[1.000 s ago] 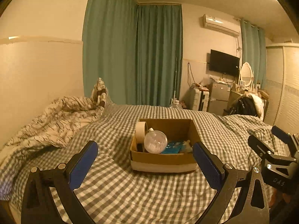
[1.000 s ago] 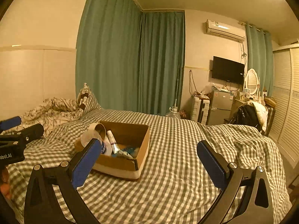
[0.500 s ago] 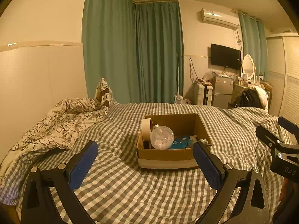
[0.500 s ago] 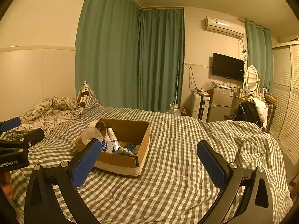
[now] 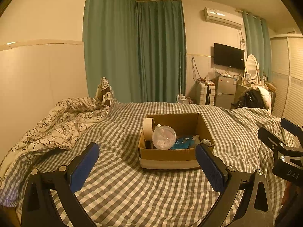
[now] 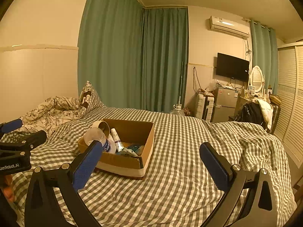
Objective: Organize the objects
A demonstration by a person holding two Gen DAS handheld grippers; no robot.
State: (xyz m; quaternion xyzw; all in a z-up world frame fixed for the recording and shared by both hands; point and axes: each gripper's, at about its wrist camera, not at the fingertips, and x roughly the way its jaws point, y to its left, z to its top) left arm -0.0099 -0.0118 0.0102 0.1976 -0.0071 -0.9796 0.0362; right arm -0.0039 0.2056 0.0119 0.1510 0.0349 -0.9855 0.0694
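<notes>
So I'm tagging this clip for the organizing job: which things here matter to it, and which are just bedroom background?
Part of the job:
cardboard box
tape roll
clear round container
white tube
blue packet
left gripper, jaws open
right gripper, jaws open

Just lying about:
floral duvet
checked bedspread
curtains
TV
fridge

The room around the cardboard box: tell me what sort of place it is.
A lived-in bedroom, most likely. The cardboard box sits on a bed with a gingham cover and a rumpled floral duvet; a wall-mounted TV and a vanity mirror stand beyond it.
</notes>
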